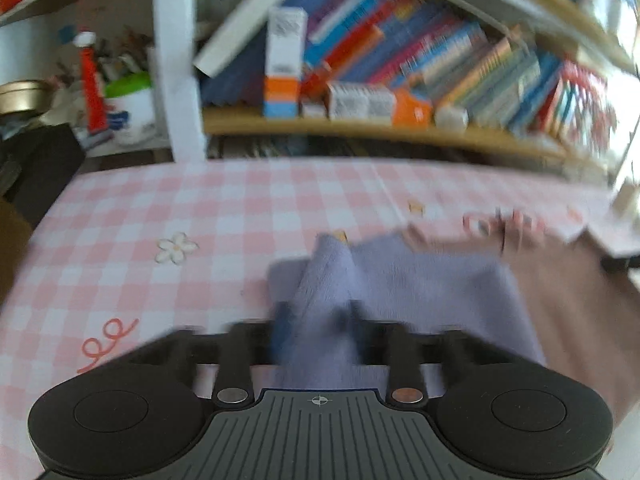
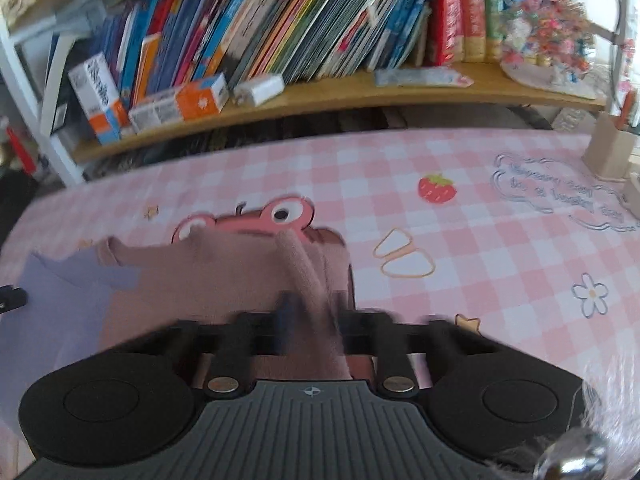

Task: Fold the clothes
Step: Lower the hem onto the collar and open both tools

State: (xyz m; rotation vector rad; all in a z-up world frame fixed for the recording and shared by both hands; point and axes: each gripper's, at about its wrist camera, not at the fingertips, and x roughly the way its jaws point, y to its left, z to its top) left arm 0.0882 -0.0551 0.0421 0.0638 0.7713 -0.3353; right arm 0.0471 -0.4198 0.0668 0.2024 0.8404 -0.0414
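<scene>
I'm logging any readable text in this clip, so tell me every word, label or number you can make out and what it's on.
None reads with certainty.
Cloud print on the tablecloth: handwriting-style words, too blurred.
Orange and white boxes on the shelf: print too small.
Book spines: titles blurred.
Red packs: lettering unreadable.

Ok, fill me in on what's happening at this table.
Someone is folding clothes with a handheld gripper in each hand. The left gripper is shut on a pinch of lilac cloth, and the right gripper is shut on a pinch of dusty pink cloth. The two pieces lie side by side, touching or overlapping, on the pink checked tablecloth in front of a bookshelf. The fold is not finished; both pinched parts are raised off the table.
</scene>
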